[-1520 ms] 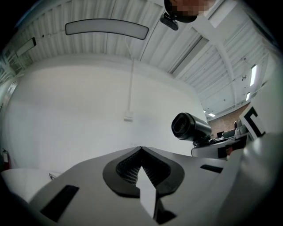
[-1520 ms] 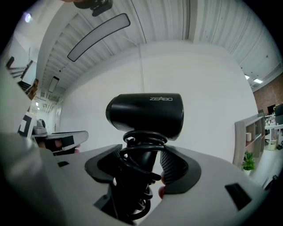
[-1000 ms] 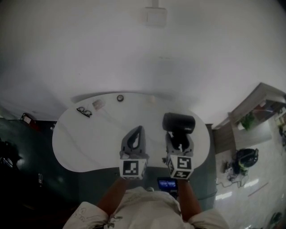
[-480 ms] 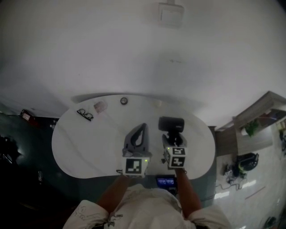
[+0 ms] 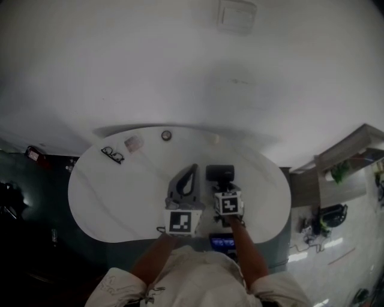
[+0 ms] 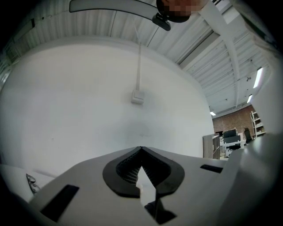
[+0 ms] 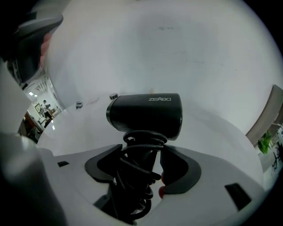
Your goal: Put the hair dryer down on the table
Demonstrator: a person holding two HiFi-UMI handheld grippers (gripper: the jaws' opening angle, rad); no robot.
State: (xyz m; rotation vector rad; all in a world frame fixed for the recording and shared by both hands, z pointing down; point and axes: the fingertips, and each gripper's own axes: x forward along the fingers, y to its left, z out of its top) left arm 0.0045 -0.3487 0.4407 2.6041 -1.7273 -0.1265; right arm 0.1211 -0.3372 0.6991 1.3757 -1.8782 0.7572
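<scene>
A black hair dryer (image 7: 146, 112) with its cord wound round the handle stands upright in my right gripper (image 7: 140, 165), which is shut on the handle. In the head view the hair dryer (image 5: 219, 173) and right gripper (image 5: 223, 183) are over the middle right of the white table (image 5: 114, 192). Whether the dryer touches the tabletop I cannot tell. My left gripper (image 5: 192, 169) is just to its left, its jaws shut on nothing. In the left gripper view the left gripper (image 6: 141, 151) points at the white wall.
Glasses (image 5: 112, 154), a small pinkish card (image 5: 133, 143) and a small round dark object (image 5: 166, 135) lie along the table's far edge. A white box (image 5: 236, 15) hangs on the wall behind. A shelf unit (image 5: 351, 153) stands at the right, and a lit screen (image 5: 223, 243) shows below the near edge.
My right gripper has carried the hair dryer left and farther over the table, closer to the left gripper. The left gripper has barely moved.
</scene>
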